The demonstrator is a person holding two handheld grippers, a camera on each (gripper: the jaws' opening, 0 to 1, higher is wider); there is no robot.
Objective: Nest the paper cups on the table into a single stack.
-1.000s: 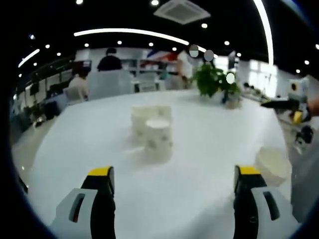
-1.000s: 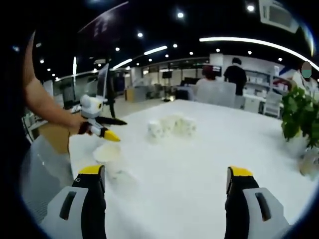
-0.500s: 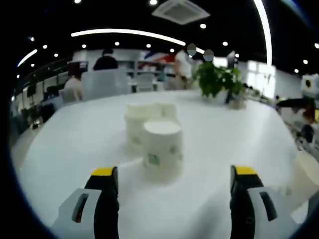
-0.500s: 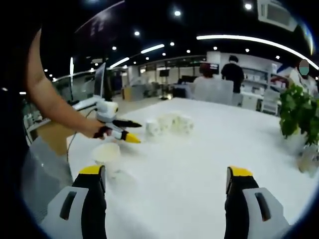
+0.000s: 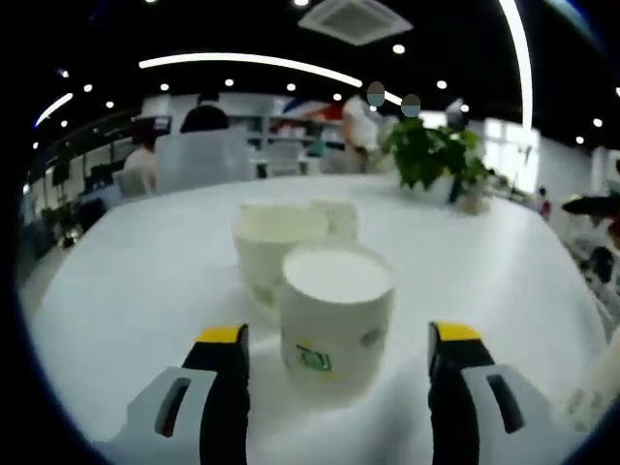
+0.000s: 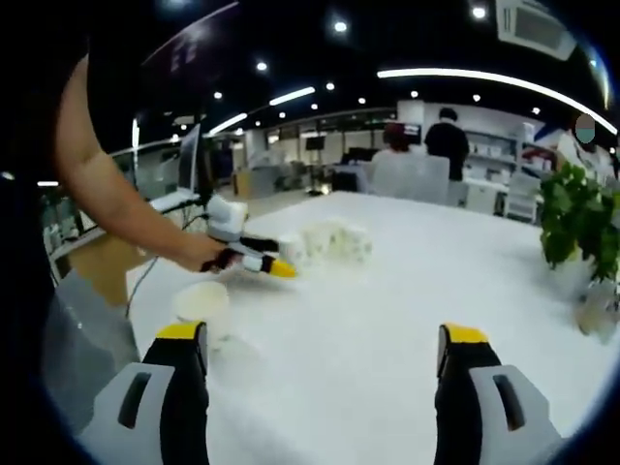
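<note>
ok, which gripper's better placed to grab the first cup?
Left. The left gripper is open with the nearest paper cup sitting between its jaws, so closing should take it. The right gripper is open over bare table, with the lone cup off to its left.

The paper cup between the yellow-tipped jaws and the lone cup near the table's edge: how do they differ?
The nearest cup stands upright against two more cups, framed by the left gripper with its jaws open around it. The lone cup stands apart near the table edge, with no gripper at it. The nearest cup shows a green print; the lone one looks plain. Both are white paper cups.
</note>
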